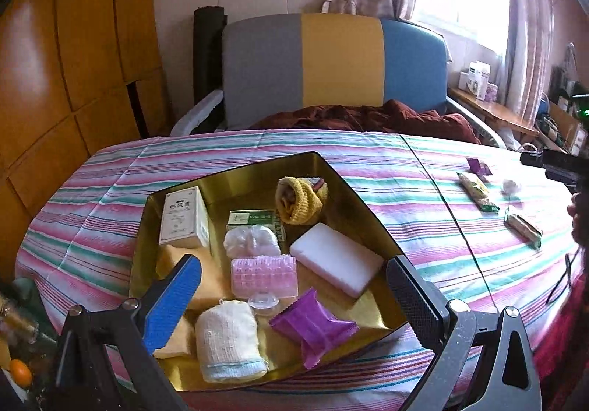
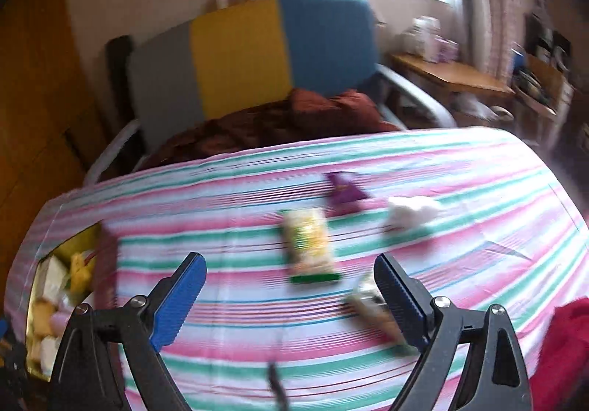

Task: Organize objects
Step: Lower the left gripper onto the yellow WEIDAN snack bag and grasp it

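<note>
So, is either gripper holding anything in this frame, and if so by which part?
Nothing is held. The left gripper is open above the gold tray; the right gripper is open over the striped cloth.

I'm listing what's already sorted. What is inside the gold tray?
The gold tray holds a white medicine box, yellow knit hat, white sponge block, pink case, purple packet and rolled towel. Anything beneath them is hidden.
</note>
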Demonstrator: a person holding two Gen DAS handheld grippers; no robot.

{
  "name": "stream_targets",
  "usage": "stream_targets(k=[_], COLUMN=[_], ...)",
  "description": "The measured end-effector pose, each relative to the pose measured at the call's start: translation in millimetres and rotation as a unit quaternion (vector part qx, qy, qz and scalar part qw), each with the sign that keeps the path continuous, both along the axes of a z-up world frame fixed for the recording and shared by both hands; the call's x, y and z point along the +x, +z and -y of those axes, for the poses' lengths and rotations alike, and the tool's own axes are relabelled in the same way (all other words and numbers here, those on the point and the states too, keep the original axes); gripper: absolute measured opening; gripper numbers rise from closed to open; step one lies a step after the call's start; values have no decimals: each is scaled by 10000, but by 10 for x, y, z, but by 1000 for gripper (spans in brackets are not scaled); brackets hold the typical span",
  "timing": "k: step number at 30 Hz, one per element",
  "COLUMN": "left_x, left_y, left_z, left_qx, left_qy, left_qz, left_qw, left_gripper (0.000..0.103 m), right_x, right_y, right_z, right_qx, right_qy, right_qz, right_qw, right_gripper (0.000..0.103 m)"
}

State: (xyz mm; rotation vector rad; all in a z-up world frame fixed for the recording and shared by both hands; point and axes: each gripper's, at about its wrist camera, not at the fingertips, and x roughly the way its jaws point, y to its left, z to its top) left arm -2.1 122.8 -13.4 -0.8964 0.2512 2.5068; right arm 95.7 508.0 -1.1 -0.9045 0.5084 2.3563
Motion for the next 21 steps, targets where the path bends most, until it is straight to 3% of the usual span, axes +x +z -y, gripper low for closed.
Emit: stream_targets(k=[10, 14, 21], left_x=[-16, 9, 68], left_y=[32, 59, 39], left_z=[-260, -457, -942], left_qx=[136, 21, -105], left_qy=[-430, -611, -1146], left_qz=[217, 180, 296], left_qw=[9987, 9980, 9929], left_gripper=[101, 101, 101], right_x=[545, 797, 1007], right_y=[-269, -493, -648], right_z=[-1000, -1245, -1382], right_qx=[-724, -1624, -2297], right_qy=[-1374, -1861, -2280], right_qz=[-153, -502, -745], right_qw=[9877, 9677, 9432], right_gripper=[94, 94, 94])
